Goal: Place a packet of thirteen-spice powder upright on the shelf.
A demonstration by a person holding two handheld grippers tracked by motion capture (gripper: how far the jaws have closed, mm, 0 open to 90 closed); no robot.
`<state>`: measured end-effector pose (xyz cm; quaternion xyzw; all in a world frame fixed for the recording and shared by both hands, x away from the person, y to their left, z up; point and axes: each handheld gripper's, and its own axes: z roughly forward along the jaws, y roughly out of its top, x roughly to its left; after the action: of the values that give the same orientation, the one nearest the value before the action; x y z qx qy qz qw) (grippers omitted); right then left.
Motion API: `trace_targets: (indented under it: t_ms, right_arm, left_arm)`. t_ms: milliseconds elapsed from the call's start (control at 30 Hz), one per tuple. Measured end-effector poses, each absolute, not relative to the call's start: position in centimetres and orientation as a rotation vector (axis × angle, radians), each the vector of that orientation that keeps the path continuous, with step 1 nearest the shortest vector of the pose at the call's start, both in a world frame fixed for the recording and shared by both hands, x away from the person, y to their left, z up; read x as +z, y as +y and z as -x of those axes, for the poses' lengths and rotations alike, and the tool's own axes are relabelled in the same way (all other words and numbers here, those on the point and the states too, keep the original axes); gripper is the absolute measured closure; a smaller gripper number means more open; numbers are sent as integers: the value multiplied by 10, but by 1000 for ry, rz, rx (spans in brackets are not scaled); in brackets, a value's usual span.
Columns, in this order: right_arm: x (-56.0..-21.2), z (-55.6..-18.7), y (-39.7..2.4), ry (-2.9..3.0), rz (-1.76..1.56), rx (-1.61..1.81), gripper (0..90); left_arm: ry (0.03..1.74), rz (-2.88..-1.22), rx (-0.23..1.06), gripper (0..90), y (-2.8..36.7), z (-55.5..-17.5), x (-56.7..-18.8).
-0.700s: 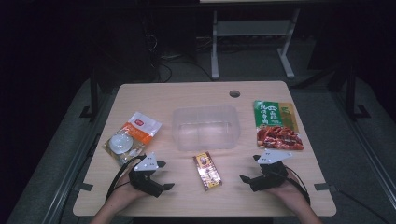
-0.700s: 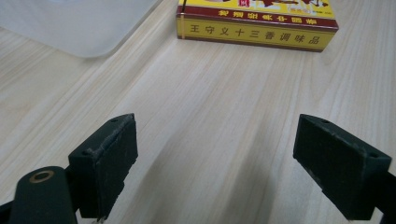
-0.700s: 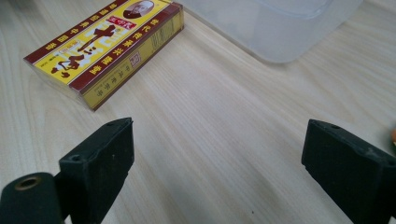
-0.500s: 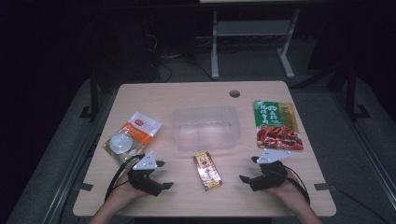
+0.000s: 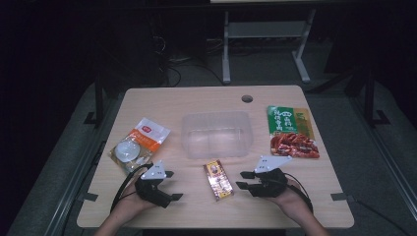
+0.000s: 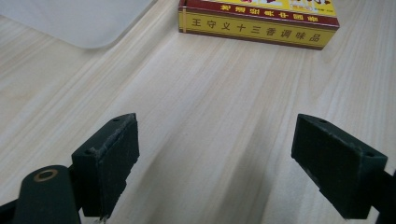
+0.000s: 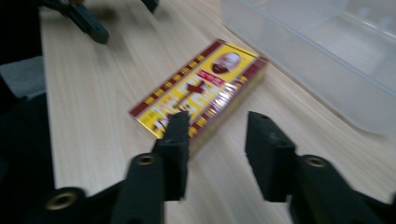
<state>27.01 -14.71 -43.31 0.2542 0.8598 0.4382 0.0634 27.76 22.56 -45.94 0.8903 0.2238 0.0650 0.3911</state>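
A yellow and red box (image 5: 219, 179) lies flat near the table's front edge, just in front of a clear plastic container (image 5: 216, 117). My left gripper (image 5: 174, 185) rests on the table to the box's left, jaws wide open and pointing at it. In the left gripper view my left gripper (image 6: 217, 140) has only bare wood between its jaws, with the box (image 6: 259, 18) further ahead. My right gripper (image 5: 240, 180) sits to the box's right, open with a narrower gap. In the right gripper view my right gripper (image 7: 219, 130) has nothing between its jaws, and the box (image 7: 201, 91) lies just beyond its left jaw.
An orange and white packet (image 5: 140, 142) with a round white item lies at the left. A green and red food packet (image 5: 291, 132) lies at the right. The container's corner (image 6: 79, 18) and wall (image 7: 317, 60) are near both grippers. A cable hole (image 5: 247, 98) is at the back.
My right gripper has slid a little to the left, closer to the box. The left gripper and the objects on the table have stayed where they were.
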Motion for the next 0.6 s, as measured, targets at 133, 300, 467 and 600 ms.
trace_targets:
  t_ms: [133,300,467,600]
  right_arm:
    - [-430,-273,-134,2614,-730,1340,796]
    - [-429,-275,-112,2604,-694,1329,898]
    - [-431,-277,-84,2646,-642,1337,899]
    - [-435,-277,-69,2673,-628,1313,899]
  left_arm:
    - [572,-2262,156,144,225,-279,-459]
    - [567,-2251,164,144,225,-278,-457]
    - [563,-2241,170,144,225,-276,-456]
    - [562,-2241,171,144,226,-275,-455]
